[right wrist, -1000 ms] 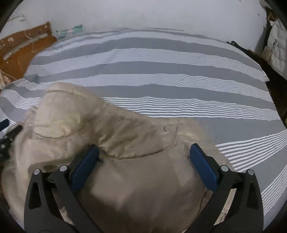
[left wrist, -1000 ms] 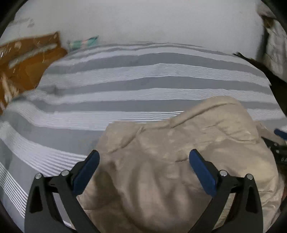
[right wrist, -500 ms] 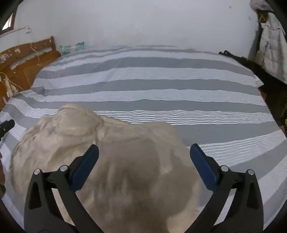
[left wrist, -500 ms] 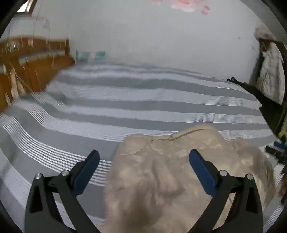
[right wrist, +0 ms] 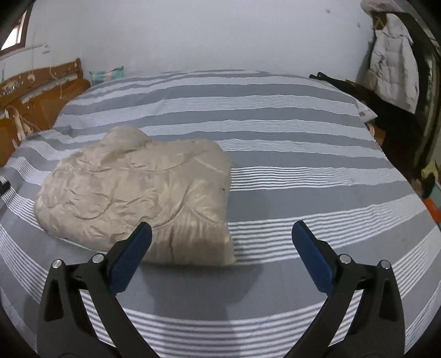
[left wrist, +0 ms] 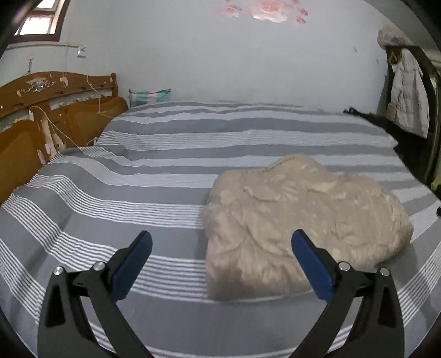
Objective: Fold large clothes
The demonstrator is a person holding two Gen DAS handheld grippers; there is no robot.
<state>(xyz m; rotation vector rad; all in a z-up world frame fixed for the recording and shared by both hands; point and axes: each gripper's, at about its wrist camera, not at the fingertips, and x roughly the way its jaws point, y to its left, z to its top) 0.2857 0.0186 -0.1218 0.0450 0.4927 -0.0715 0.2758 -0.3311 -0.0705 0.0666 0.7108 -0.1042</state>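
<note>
Folded jacket (left wrist: 300, 220); pink wall flowers (left wrist: 264, 9) left-view only

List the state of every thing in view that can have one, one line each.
Beige padded garment: folded into a compact bundle, lying on the bed, held by neither gripper.
Left gripper: open, empty, clear of the garment.
Right gripper: open, empty, clear of the garment.
Striped bedspread: spread flat over the bed.
White puffer jacket: hanging by the wall.
</note>
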